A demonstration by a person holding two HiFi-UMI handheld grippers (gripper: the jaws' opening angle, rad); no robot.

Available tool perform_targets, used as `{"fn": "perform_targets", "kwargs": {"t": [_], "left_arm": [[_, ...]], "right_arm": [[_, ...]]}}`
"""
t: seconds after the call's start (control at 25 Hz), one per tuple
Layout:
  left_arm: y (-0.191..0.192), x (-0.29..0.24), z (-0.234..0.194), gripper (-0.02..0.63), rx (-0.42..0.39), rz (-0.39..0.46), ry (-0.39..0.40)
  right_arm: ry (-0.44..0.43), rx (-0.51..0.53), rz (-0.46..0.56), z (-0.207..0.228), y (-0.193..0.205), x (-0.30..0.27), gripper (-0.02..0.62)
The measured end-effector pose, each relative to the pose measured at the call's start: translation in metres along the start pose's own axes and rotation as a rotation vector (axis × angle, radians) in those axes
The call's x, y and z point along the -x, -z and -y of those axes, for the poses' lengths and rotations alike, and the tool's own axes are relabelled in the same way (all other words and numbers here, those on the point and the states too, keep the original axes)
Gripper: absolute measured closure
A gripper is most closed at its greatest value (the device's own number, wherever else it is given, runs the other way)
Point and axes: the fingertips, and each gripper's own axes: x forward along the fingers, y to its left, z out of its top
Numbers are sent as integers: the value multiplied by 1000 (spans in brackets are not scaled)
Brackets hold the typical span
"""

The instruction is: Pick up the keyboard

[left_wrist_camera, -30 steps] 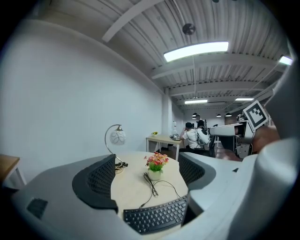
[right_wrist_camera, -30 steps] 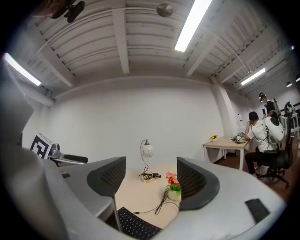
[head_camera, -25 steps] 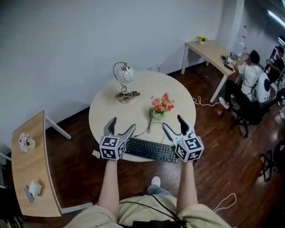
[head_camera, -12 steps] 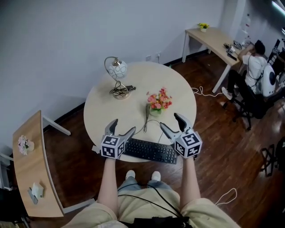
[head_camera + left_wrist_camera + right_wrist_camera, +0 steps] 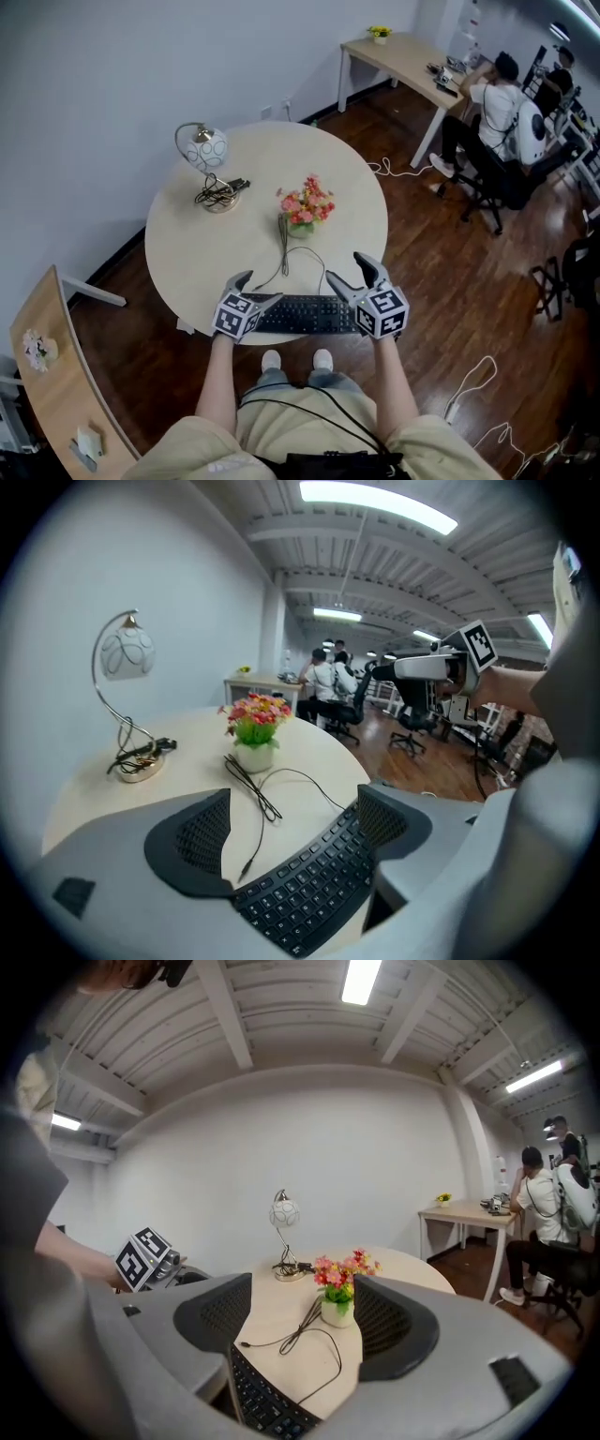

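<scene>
A black keyboard [image 5: 302, 315] lies along the near edge of the round beige table [image 5: 216, 253], and its loose cable [image 5: 284, 258] runs back toward the flower pot. My left gripper [image 5: 258, 287] is open at the keyboard's left end; in the left gripper view the keyboard [image 5: 309, 888] reaches between the spread jaws of that gripper [image 5: 295, 822]. My right gripper [image 5: 345, 268] is open over the right end. The right gripper view shows the keyboard [image 5: 262, 1401] low between the jaws of that gripper [image 5: 300, 1321]. Neither gripper holds anything.
A small pot of pink flowers [image 5: 302, 206] stands mid-table, and a curved lamp [image 5: 208, 159] stands at the back left. The keyboard lies right at the table's edge. A wooden desk [image 5: 37, 375] is at the left. At the far right are another desk [image 5: 412, 56] and seated people [image 5: 506, 103].
Both grippers have come down and closer to the two ends of the keyboard, still open. The head camera has shifted; the keyboard stays where it was on the table.
</scene>
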Motion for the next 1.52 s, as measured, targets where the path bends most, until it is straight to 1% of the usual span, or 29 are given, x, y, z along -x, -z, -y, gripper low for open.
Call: {"fn": "perform_targets", "kwargs": {"t": [0.12,0.28,0.36,0.48,0.6,0.8,0.92,1.08,1.2,1.36,1.44,1.52], "left_arm": [[21,-25,17,201,-65,-85,126],[40,-53,38,201,-188,-197,300],[50,-64,45,201,-248,-255,375],[66,-82,51,201,-302,-338,475],[84,-95,54,201,-349,-423,546],[89,-110,61,201,-399,-494,608],[98,-115,63,201,-435,-553,641],[107,-119,60,201,-459,-618,629],[115,-120,62,201,-475,-656,646],[134,-116,64,201,-500,-717,667],[138,-114,64,201,-535,-714,662],[139,-114,64,202,-539,-707,666]], "right_arm": [[63,-95,-41,7,43,13,244],[164,-321,-55,14,102,38,244],[217,-411,-51,15,126,52,244],[291,-483,-52,15,156,69,244],[355,-547,-57,11,185,84,244],[430,-671,-67,7,240,100,244],[449,-774,-74,-3,277,100,244],[443,-916,-51,-12,311,91,244],[430,-990,-6,-13,321,78,244],[401,-1051,107,-6,319,60,244],[388,-1077,161,-2,315,50,244],[391,-1084,188,3,313,42,245]]}}
